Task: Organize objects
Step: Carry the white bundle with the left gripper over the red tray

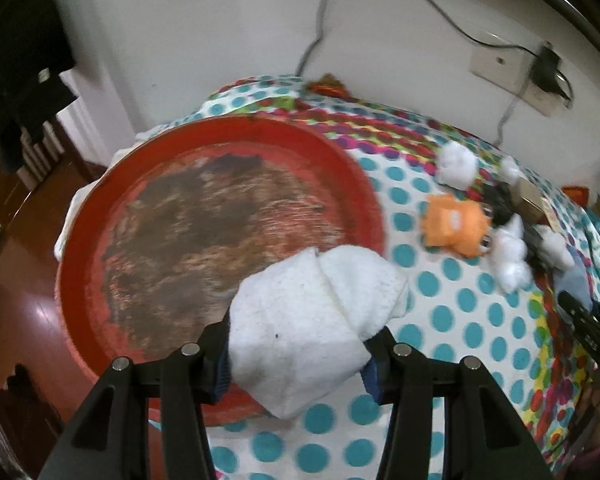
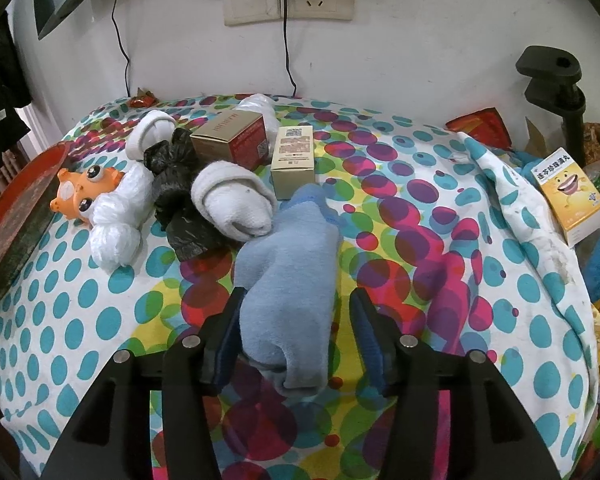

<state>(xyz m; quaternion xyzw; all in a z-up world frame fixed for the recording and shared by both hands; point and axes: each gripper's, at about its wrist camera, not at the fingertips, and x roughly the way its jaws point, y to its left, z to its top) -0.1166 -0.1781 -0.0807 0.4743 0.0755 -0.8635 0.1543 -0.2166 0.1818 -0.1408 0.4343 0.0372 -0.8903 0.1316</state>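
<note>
The left gripper (image 1: 296,354) is clamping a rolled white sock (image 1: 312,320), holding it over the near rim of the red tray (image 1: 340,152). The right gripper (image 2: 294,340) is standing apart around a blue sock (image 2: 288,280) lying on the dotted cloth (image 2: 440,280), its right pad clear of it. Just behind are crowding another white sock (image 2: 236,200), black bags (image 2: 172,184), an orange toy (image 2: 84,192) and two boxes (image 2: 292,160).

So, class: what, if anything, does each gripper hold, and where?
Left gripper clamps the white sock bundle across its near end. Right gripper holds nothing: blue sock lies between open jaws.
</note>
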